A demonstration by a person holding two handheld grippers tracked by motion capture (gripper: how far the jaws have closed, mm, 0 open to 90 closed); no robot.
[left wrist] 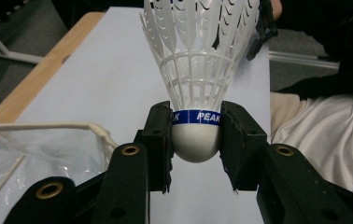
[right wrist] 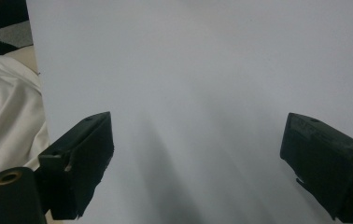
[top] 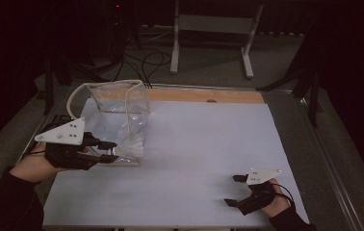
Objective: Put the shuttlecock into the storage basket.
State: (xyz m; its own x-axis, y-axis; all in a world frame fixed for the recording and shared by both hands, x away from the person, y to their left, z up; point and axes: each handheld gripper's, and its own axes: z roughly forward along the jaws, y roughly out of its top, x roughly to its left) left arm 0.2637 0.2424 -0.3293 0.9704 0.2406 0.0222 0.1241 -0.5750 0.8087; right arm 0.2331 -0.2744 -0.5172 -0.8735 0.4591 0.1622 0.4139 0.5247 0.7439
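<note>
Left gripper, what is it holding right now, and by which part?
The left gripper is shut on a white shuttlecock, clamping its rounded cork base at the blue band, feathers pointing away.

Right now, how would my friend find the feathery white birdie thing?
Look at the white table, then its left side by the clear plastic bag. There the left gripper pinches a shuttlecock by its round white base, the only thing with a netted skirt and blue band.

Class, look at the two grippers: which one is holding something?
The left gripper: it is shut on the shuttlecock, clamping its white cork base. The right gripper is open over the bare table.
</note>
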